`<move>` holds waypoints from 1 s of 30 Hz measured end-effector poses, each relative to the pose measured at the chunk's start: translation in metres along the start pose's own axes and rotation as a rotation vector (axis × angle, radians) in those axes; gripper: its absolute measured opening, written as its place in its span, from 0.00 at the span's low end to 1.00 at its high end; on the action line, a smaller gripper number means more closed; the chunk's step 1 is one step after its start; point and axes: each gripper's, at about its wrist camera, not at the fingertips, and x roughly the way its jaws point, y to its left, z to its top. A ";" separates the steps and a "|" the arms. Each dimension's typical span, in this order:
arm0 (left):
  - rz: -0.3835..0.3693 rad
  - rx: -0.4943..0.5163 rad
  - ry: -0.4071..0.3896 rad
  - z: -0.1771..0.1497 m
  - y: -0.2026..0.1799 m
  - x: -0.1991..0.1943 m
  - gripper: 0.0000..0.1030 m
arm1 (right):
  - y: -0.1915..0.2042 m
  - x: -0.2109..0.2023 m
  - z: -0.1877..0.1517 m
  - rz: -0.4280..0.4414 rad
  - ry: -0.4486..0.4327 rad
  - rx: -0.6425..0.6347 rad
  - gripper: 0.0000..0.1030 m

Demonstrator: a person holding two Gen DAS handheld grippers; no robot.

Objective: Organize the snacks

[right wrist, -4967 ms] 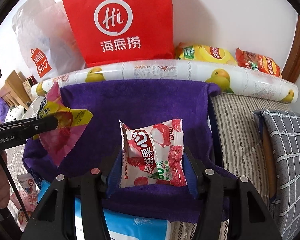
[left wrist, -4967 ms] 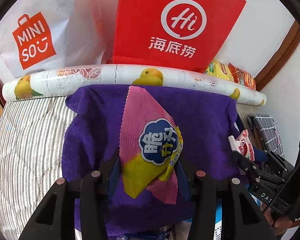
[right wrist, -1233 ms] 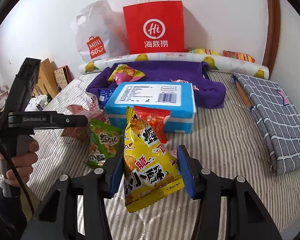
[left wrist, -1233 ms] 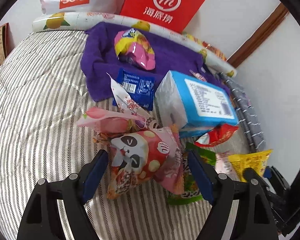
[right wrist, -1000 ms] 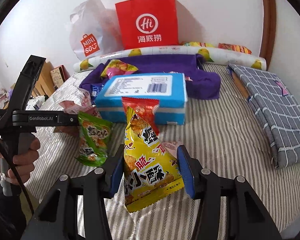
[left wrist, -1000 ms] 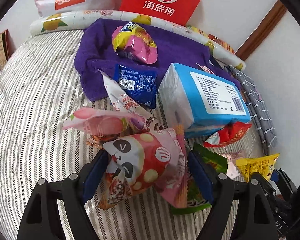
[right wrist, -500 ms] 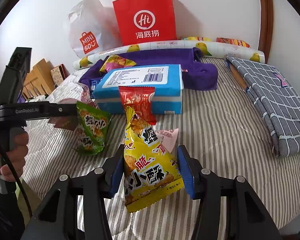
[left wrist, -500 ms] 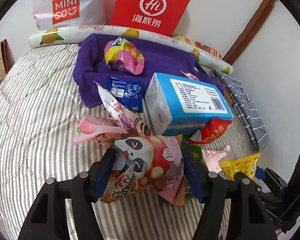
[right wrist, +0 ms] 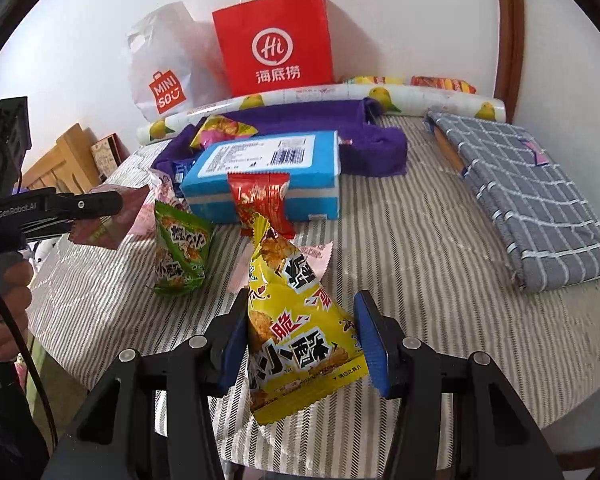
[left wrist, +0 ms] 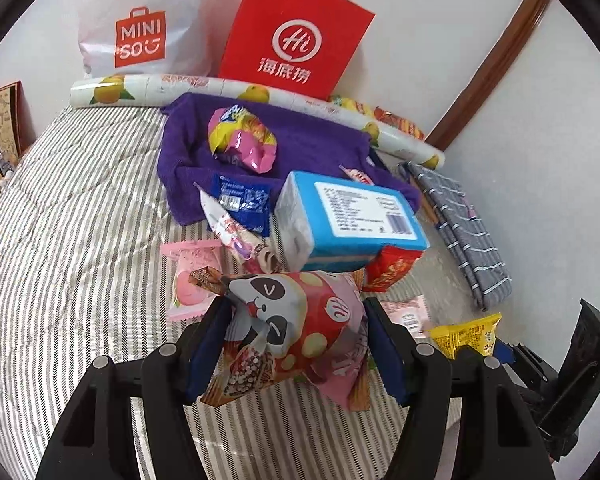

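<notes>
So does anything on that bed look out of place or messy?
Yes. The blue tissue pack sits askew, half on the purple towel, with a red snack packet leaning against its side. Other packets lie scattered on the striped bedcover.

Panda snack bag (left wrist: 296, 324) clamped, lifted; yellow crisp packet (right wrist: 296, 328) clamped upright.

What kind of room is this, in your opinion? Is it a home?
Probably a bedroom in a home. The snacks lie on a striped quilted bed cover, a folded grey checked blanket rests on it, and shopping bags such as the red paper bag lean against the plain wall.
</notes>
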 end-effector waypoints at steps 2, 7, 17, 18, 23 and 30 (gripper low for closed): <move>-0.002 0.009 -0.010 0.003 -0.005 -0.006 0.63 | 0.000 -0.007 0.005 -0.008 -0.011 0.003 0.49; -0.011 0.025 -0.047 0.019 -0.016 -0.021 0.63 | 0.002 -0.023 0.025 -0.005 -0.049 -0.002 0.49; 0.011 0.118 -0.102 0.058 -0.049 -0.037 0.63 | 0.012 -0.041 0.085 -0.004 -0.135 -0.029 0.49; 0.017 0.125 -0.107 0.062 -0.051 -0.038 0.63 | 0.012 -0.041 0.091 0.001 -0.141 -0.026 0.49; 0.053 0.133 -0.124 0.081 -0.058 -0.033 0.63 | 0.012 -0.034 0.119 0.004 -0.163 -0.030 0.49; 0.100 0.176 -0.142 0.104 -0.067 -0.025 0.63 | 0.001 -0.014 0.153 0.007 -0.156 0.000 0.49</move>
